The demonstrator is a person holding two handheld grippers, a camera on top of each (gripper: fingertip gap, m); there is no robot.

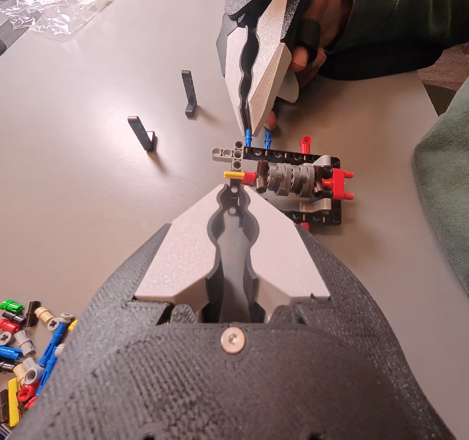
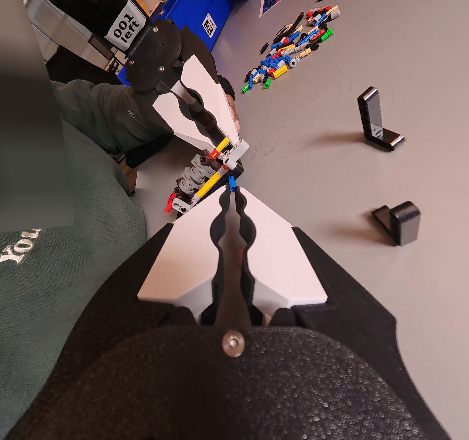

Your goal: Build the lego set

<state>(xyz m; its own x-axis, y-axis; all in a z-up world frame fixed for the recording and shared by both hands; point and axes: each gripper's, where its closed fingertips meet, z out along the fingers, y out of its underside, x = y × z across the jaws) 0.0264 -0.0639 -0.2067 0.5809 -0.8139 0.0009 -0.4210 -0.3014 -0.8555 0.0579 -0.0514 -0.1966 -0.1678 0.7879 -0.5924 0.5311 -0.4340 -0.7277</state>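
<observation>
seating a blue pin into the lego frame, mid-table.

left gripper clamped on the frame's black near end; right gripper pinched narrow on the pin at the far beam. next, by the look of it: pressing straight in while bracing; loose parts well apart.

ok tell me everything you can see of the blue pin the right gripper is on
The blue pin is a short ribbed plastic peg, standing up from the end of the black holed beam of the lego assembly. The right gripper is shut on its upper end. A second blue pin stands further along the beam.
</observation>
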